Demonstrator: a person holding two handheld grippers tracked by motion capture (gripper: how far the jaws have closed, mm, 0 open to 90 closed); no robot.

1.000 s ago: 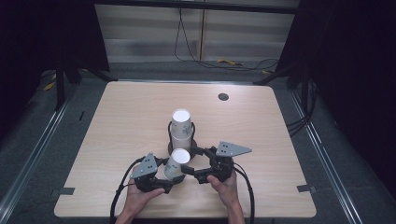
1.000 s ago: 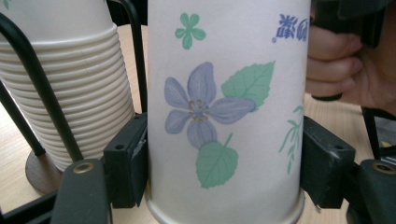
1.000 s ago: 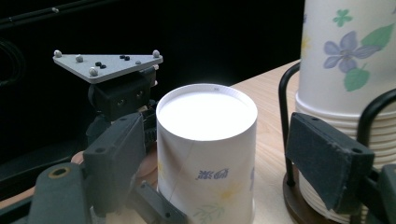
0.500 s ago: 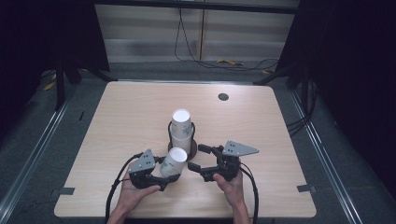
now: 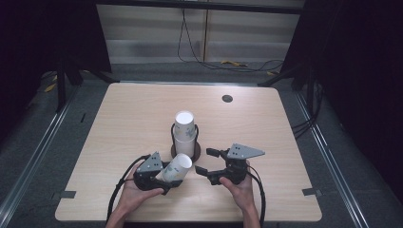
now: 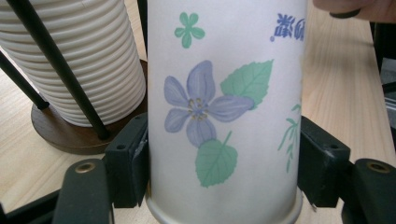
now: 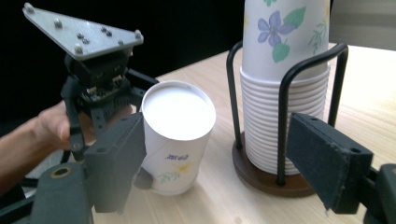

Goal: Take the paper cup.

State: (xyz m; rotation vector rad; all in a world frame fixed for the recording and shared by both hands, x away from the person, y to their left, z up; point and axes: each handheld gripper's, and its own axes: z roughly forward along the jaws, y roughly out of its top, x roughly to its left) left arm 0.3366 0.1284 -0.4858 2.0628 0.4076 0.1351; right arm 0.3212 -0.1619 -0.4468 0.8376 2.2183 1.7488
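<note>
Paper cup [image 5: 176, 167] with a violet flower and green leaves printed on its white wall is pinched between the jaws of the left tongs [image 5: 167, 175], held tilted near the front of the bench [image 5: 119, 118] with its open mouth up and toward the right. In the left gripper view the cup [image 6: 224, 112] stands between the two black jaws, each pressed flat against its side. Just behind it a stack of paper cups [image 5: 185, 133] sits nested in a black wire cup holder [image 5: 185, 151] on a round dark wooden base, the topmost cup bearing the same flower print. From the right gripper view the held cup [image 7: 176, 135] shows its white inside, close beside the holder [image 7: 285, 140] but apart from it, with the left tongs [image 7: 116, 105] and their grey three-cornered plate behind it. The right tongs [image 5: 205, 161] are spread wide and hold nothing, their jaws pointing left toward the cup and the holder's base. A person's hands grip both tools from the near edge. A small dark round grommet [image 5: 227, 99] sits in the bench's far side.
</note>
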